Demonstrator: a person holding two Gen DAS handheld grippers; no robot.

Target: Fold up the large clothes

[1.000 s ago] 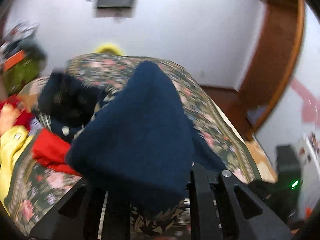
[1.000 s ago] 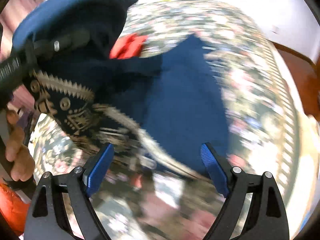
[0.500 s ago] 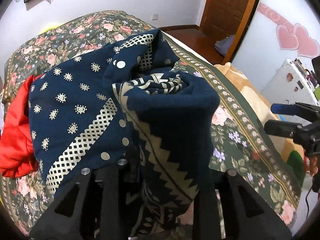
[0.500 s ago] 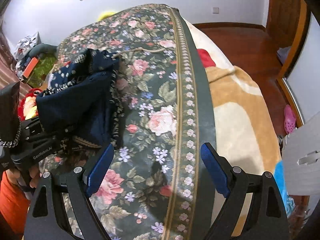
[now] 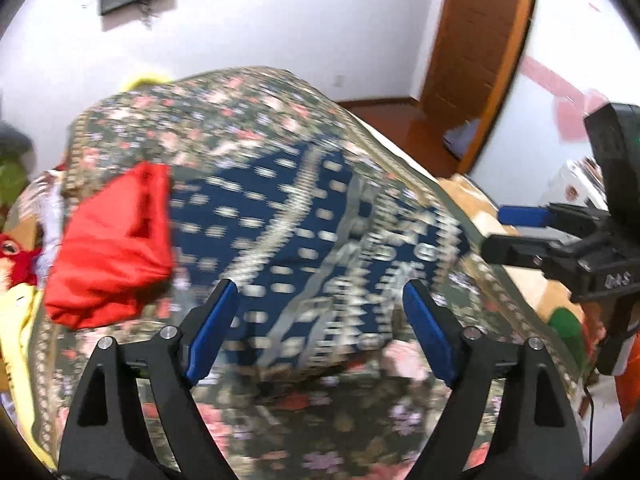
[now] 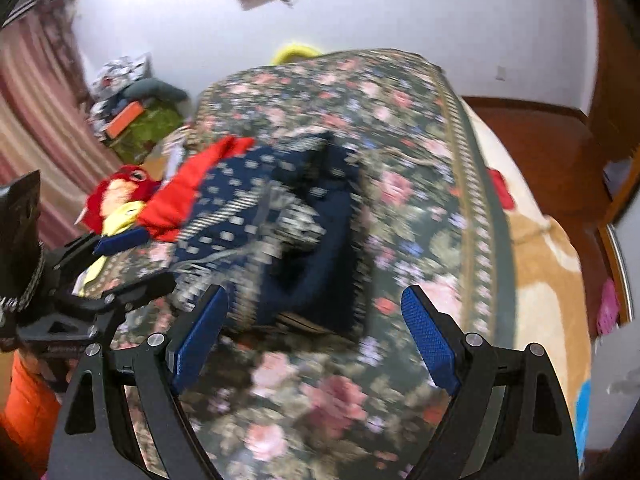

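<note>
A folded navy garment with cream patterns (image 5: pixel 316 236) lies on the floral bedspread (image 5: pixel 248 120); it also shows in the right wrist view (image 6: pixel 288 232). My left gripper (image 5: pixel 320 320) is open and empty, just in front of the garment. My right gripper (image 6: pixel 314 340) is open and empty, near the garment's front edge. The right gripper also appears at the right of the left wrist view (image 5: pixel 520 232), and the left gripper at the left of the right wrist view (image 6: pixel 120 260). Both views are motion-blurred.
A red garment (image 5: pixel 108 252) lies left of the navy one, with yellow cloth (image 5: pixel 16 340) and a red plush toy (image 6: pixel 116 196) beyond. The bed's right edge shows a tan blanket (image 6: pixel 540 272). A wooden door (image 5: pixel 476 52) and wood floor are at the right.
My left gripper has let go of the navy garment and opened; the garment now lies on the bed. Both grippers have swung to face it.
</note>
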